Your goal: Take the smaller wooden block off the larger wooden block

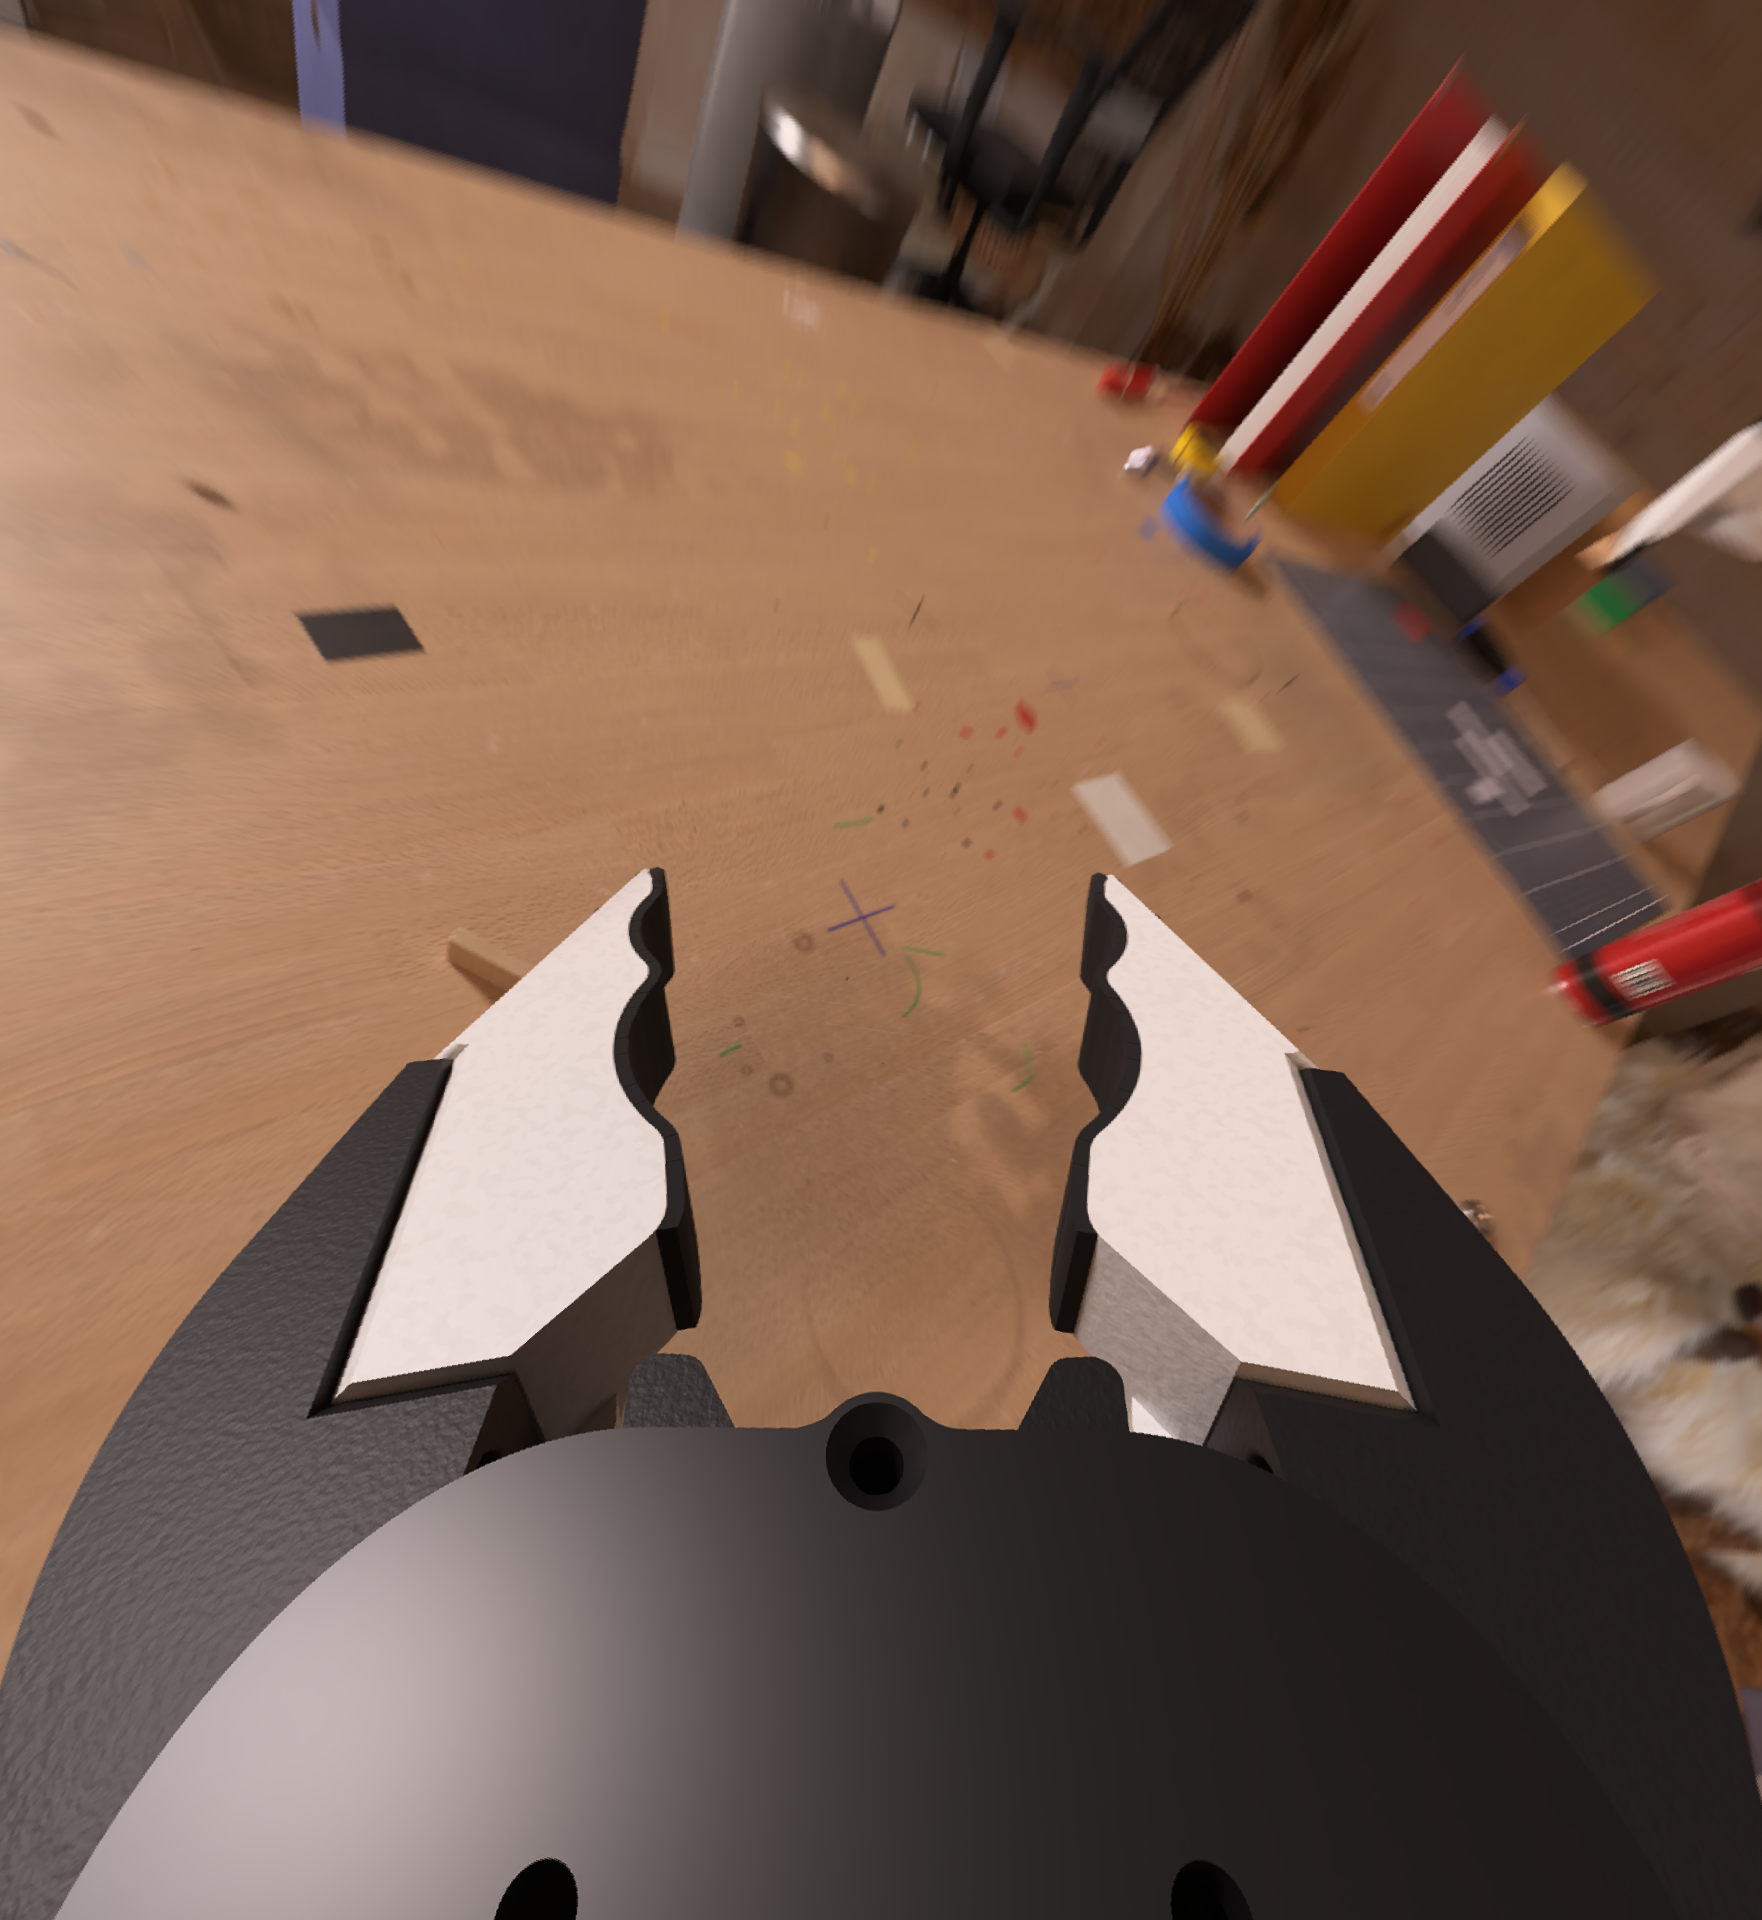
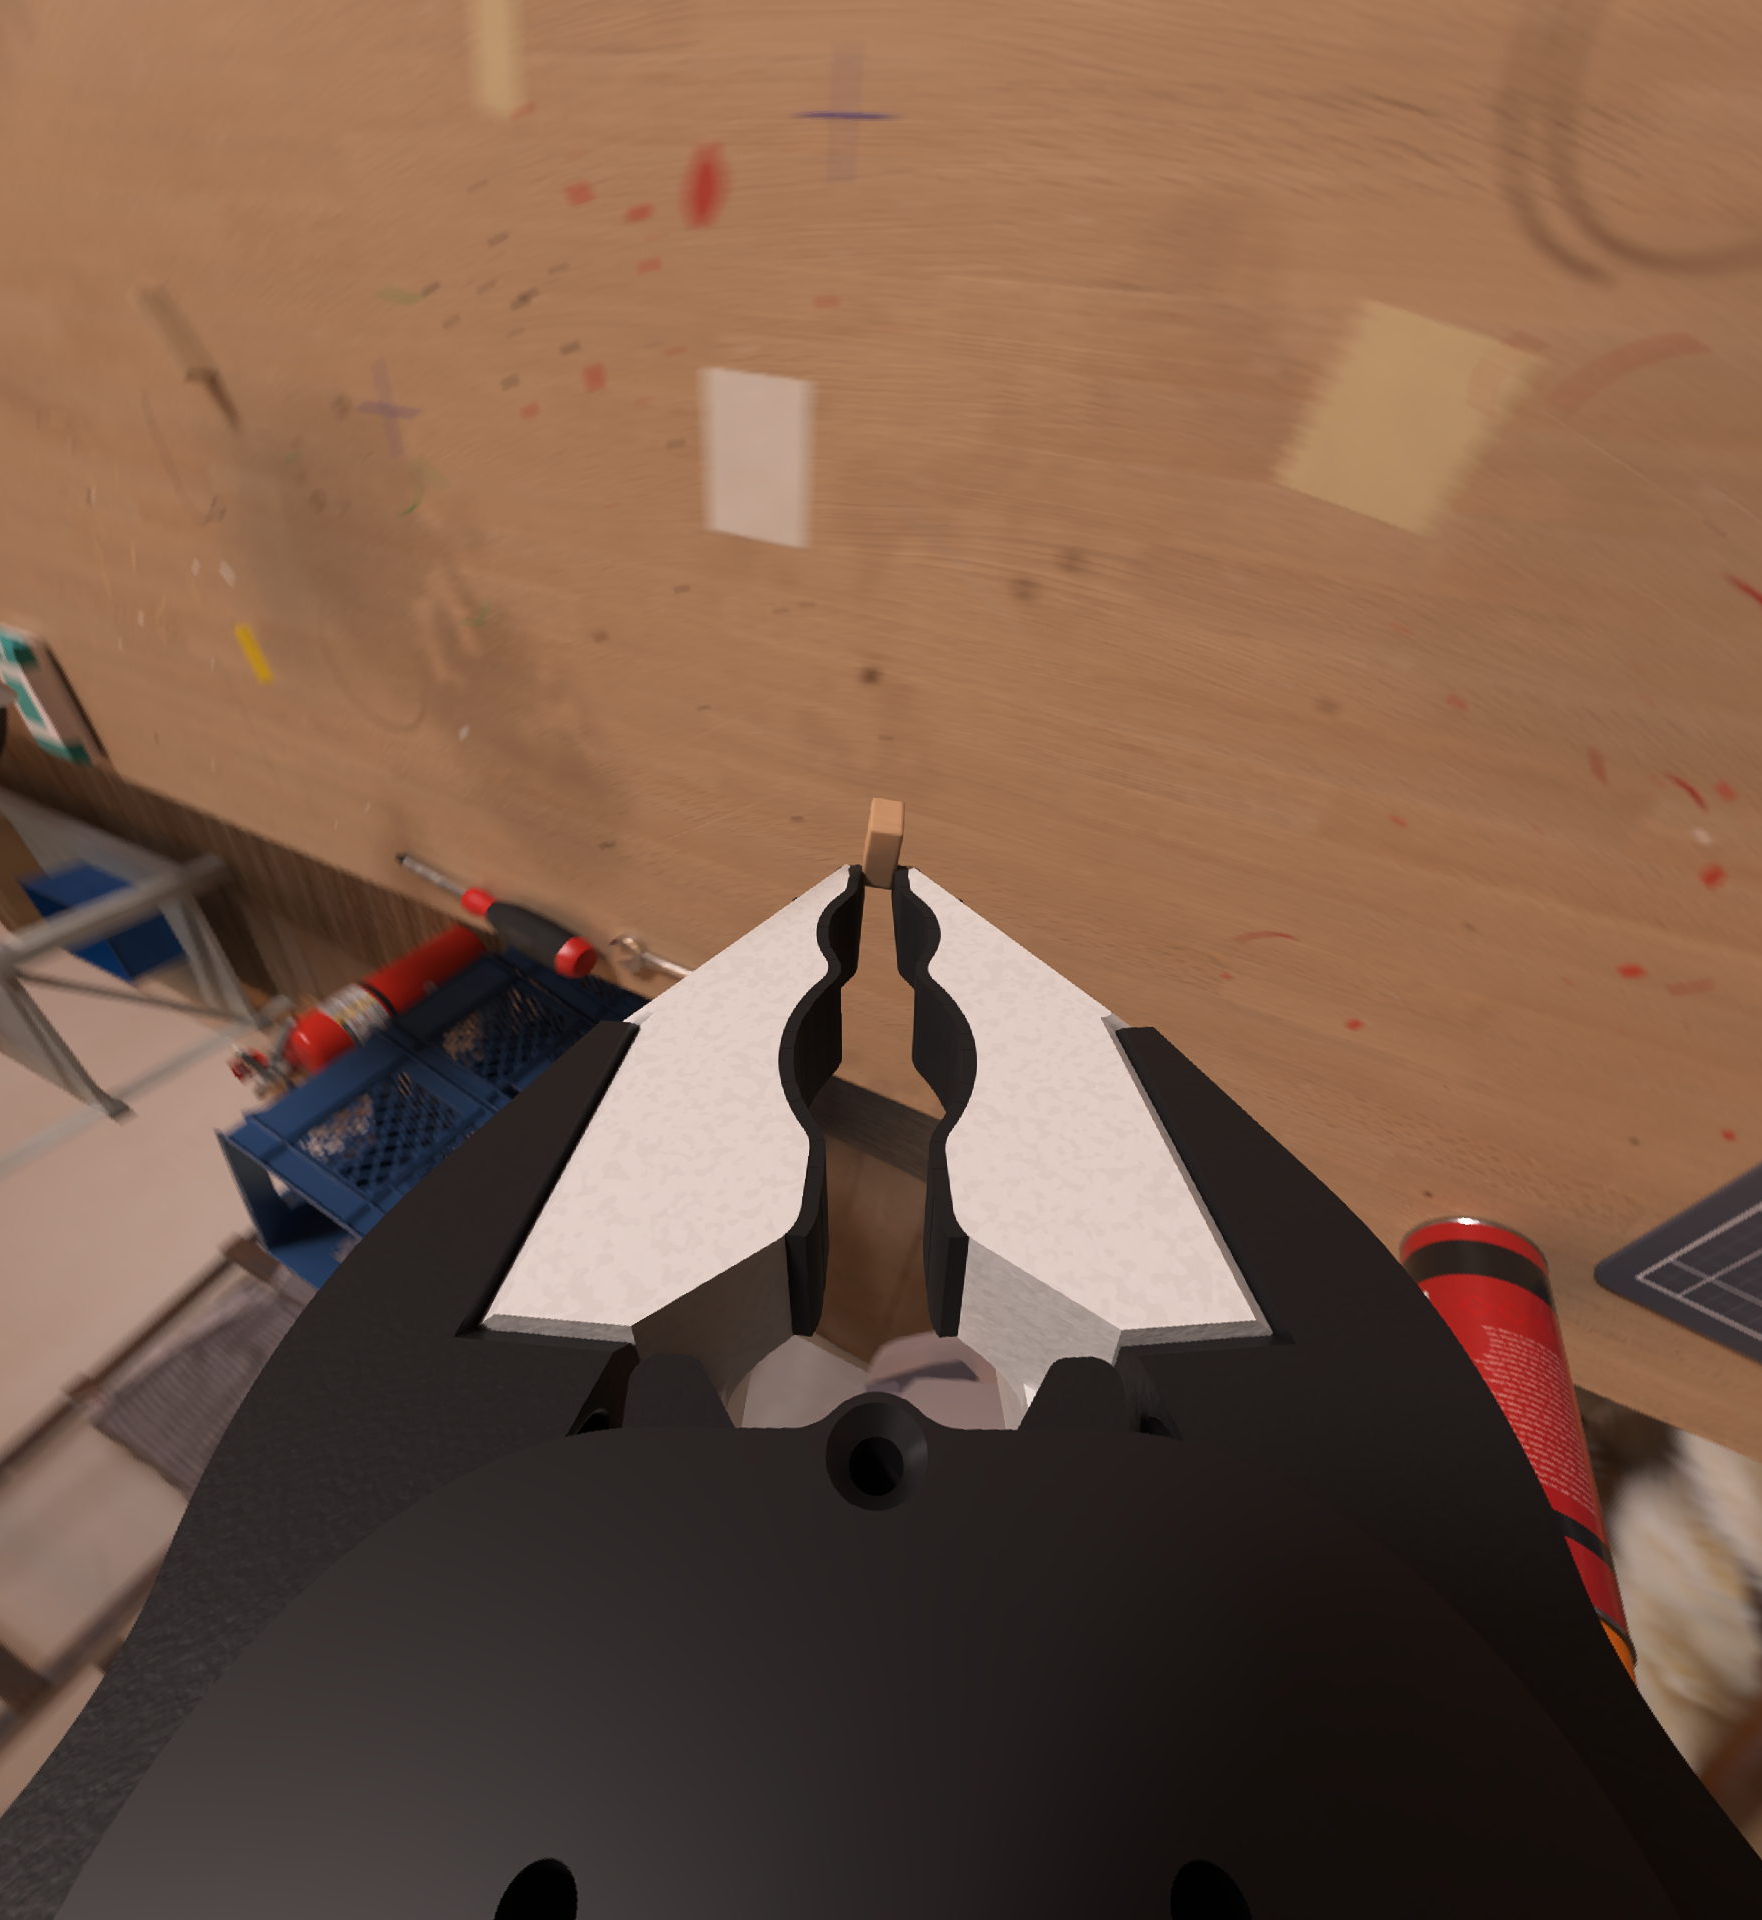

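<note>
Pinched at the twelve-o'clock tips of the right tongs (image 2: 877,871), the small tan wooden block (image 2: 884,829) is apparently lifted clear; a setting-down on the scuffed wooden bench (image 2: 1168,644) is called for next, while the left tongs (image 1: 877,883) are spread, empty.

From my right wrist camera, I see my right gripper (image 2: 878,875) with its fingers drawn nearly together, pinching a small wooden block (image 2: 884,828) at the very tips; the block sticks out beyond them, upright. Behind it lies the wooden tabletop (image 2: 1168,675), flecked with red paint marks, with a white rectangular patch (image 2: 758,455) and a tan one (image 2: 1396,416) on it. A dark cutting mat (image 2: 1739,1288) sits at the table's right edge, near a red can (image 2: 1511,1392). Lower left, off the table, I make out a blue crate (image 2: 420,1081), a red fire extinguisher (image 2: 378,997) and a red-and-black screwdriver (image 2: 513,920).
</note>
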